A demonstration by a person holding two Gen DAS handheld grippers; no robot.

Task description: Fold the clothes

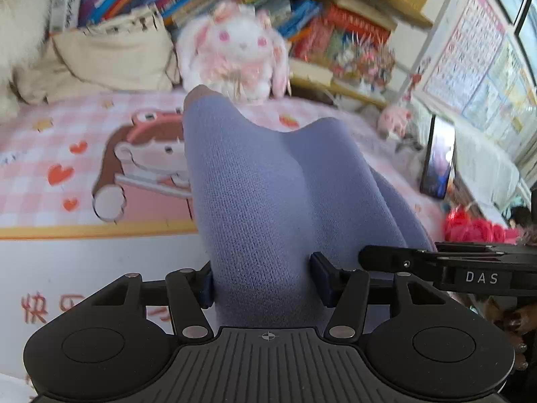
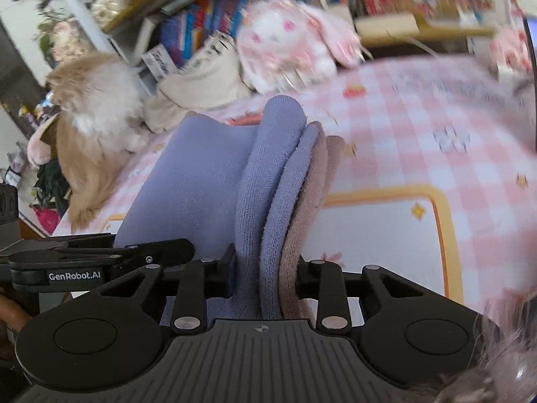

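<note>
A lavender knit garment (image 1: 268,201) is clamped by the left tongs (image 1: 265,282) above the pink checked bed (image 1: 50,141); its bunched folds (image 2: 268,201) are pinched narrowly by the right tongs (image 2: 265,275).

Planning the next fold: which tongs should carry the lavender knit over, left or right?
Right, probably. The right tongs pinch several stacked layers of the lavender knit garment, edges gathered and pads pressing. The left tongs clamp one broad bulge of it, better as an anchor over the pink checked blanket.
</note>
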